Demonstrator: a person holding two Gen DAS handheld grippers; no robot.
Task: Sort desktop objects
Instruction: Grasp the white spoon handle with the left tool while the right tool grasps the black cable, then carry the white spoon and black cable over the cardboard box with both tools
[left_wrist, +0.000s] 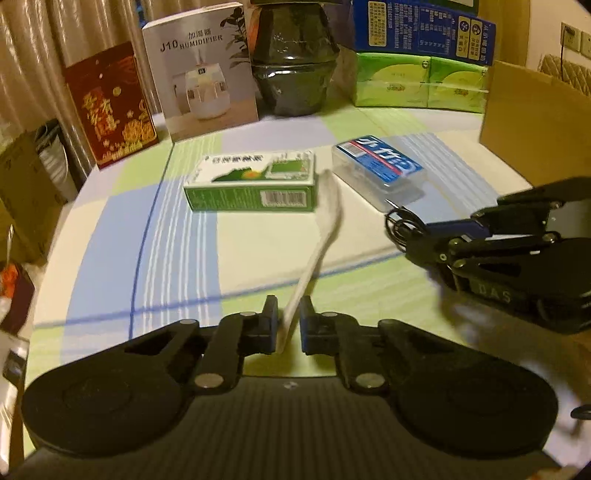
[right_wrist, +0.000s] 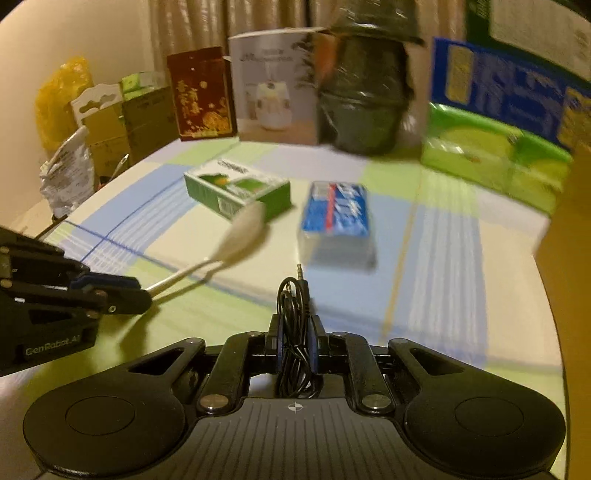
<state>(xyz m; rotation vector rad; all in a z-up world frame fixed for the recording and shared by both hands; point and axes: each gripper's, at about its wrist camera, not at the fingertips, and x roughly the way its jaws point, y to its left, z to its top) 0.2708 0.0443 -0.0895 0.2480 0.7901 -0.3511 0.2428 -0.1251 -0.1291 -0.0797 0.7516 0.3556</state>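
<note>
While both grippers hold loads, the cardboard box (left_wrist: 535, 125) stands far right, nearer the right gripper (right_wrist: 295, 332).

Left gripper (left_wrist: 288, 325) pinches the white spoon (left_wrist: 321, 218) by its handle, bowl pointing away; the right clamps a coiled black cable (right_wrist: 295, 325).

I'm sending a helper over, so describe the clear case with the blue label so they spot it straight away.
On the checked tablecloth, before the row of upright boxes, two small packs lie flat. The clear case sits right of the green box; it alone is see-through plastic with a blue label.
</note>
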